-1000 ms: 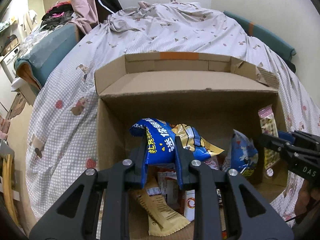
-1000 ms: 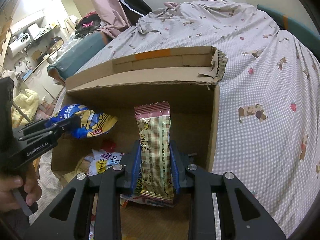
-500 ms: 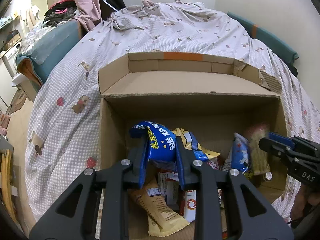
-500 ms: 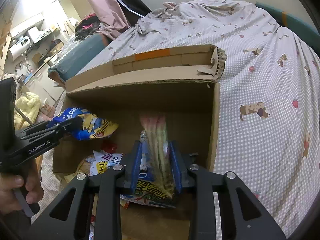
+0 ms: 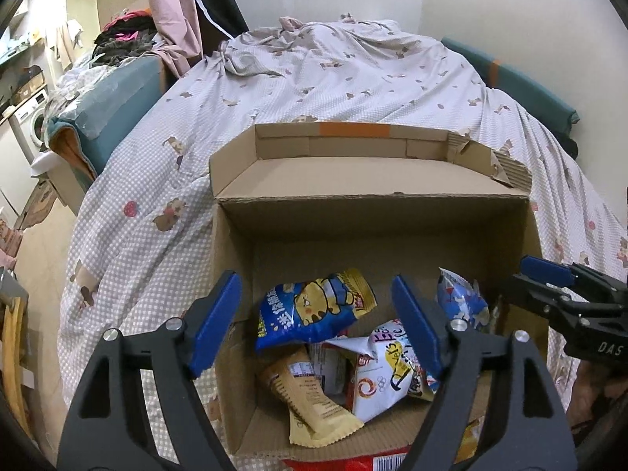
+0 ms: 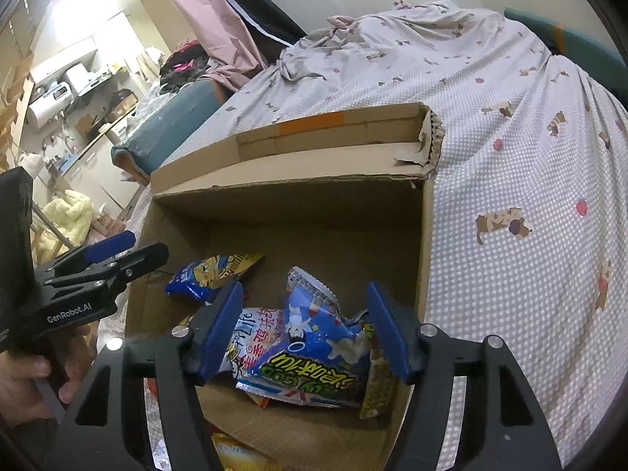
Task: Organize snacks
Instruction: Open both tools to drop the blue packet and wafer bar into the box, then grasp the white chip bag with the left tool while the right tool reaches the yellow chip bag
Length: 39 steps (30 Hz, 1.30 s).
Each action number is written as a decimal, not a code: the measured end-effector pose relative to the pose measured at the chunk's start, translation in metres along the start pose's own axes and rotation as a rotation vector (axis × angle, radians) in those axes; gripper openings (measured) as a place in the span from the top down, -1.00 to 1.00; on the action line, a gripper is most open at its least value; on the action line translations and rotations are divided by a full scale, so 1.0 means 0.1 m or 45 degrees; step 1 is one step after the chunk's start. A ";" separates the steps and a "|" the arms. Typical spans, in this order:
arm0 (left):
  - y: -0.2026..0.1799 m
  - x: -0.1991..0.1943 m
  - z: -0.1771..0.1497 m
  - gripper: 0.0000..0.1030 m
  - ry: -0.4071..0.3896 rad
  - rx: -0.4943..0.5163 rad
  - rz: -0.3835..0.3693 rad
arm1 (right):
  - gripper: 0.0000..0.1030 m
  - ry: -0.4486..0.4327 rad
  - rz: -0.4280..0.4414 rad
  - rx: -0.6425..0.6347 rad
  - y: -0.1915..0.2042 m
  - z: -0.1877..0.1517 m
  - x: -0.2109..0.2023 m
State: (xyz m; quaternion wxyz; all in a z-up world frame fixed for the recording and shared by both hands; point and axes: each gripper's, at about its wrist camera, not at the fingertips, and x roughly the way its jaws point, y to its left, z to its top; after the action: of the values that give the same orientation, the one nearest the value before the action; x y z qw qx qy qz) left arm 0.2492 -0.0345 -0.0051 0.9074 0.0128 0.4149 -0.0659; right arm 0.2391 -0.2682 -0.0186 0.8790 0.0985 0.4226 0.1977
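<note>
Both drops just happened. Left gripper (image 5: 314,325) jaws opening, nothing pinched; blue-yellow cartoon snack bag (image 5: 314,310), gripped a second ago, now lies centre frame in the brown cardboard box (image 5: 369,212). Right gripper (image 6: 304,331) also opening, empty; its pink-striped wrapper gone down into the box. Next snacks can be fetched.

Below the left fingers, red packet (image 5: 353,465) cut by the bottom edge; below the right fingers, yellow packet (image 6: 235,455) likewise.

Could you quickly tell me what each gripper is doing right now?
Left gripper: jaws opening, holding nothing.
Right gripper: jaws opening, holding nothing.
</note>
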 end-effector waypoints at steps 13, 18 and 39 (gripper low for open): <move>0.12 -0.37 -0.09 -0.48 -0.024 -0.077 -0.033 | -0.51 -0.022 0.015 -0.012 0.14 -0.15 -0.29; 0.15 -0.57 -0.21 -0.48 -0.053 -0.095 -0.015 | -0.63 -0.032 0.009 0.007 0.15 -0.25 -0.43; 0.41 -1.02 -0.86 -0.67 0.059 -0.202 0.049 | -0.64 0.020 0.017 0.182 0.17 -0.85 -0.90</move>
State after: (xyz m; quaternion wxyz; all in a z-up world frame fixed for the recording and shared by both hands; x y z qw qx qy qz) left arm 0.1244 0.0242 0.0140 0.8969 -0.0494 0.4392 -0.0151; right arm 0.1178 -0.2909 -0.0023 0.8650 0.1625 0.4418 0.1736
